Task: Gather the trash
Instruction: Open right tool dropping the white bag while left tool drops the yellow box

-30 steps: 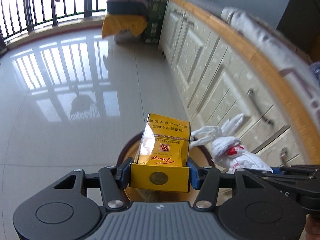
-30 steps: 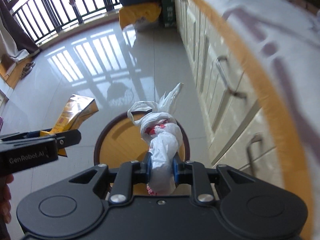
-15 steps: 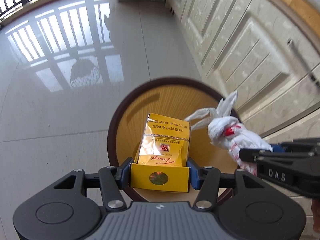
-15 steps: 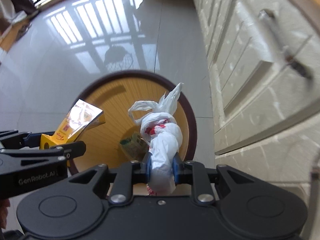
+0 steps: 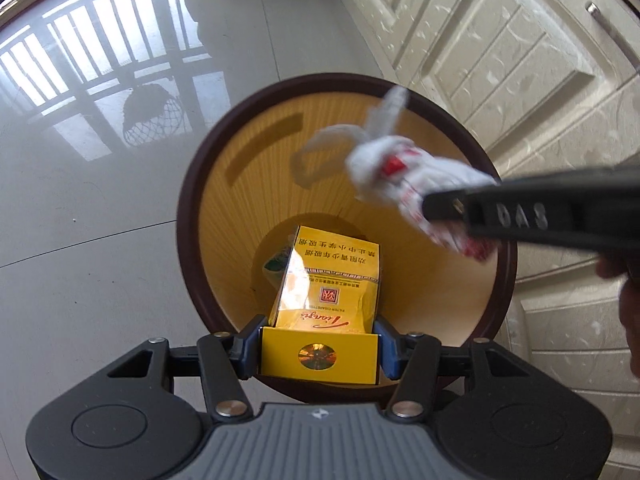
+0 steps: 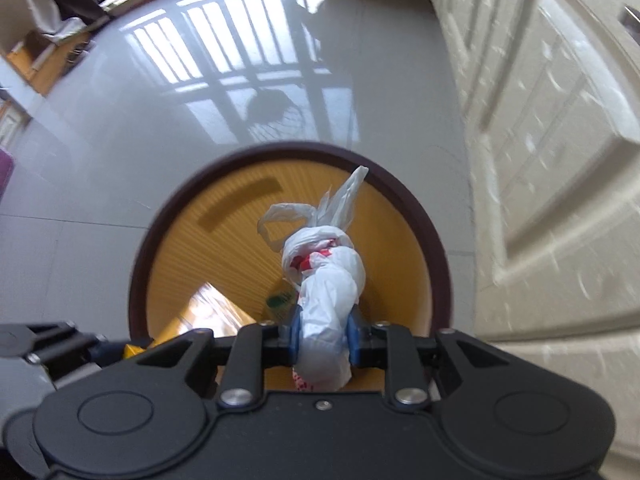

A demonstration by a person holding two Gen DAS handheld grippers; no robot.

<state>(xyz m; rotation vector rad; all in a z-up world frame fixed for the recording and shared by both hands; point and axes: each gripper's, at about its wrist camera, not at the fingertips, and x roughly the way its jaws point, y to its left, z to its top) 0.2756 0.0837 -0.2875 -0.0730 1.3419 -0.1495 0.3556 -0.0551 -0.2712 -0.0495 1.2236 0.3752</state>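
Fingers (image 5: pixel 390 350) over bin (image 5: pixel 192 216), beside cabinets (image 5: pixel 500 40)

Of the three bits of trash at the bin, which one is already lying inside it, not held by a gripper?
The small green-and-white packet at the bottom of the bin. The yellow cigarette box and the knotted white plastic bag sit between gripper fingers.
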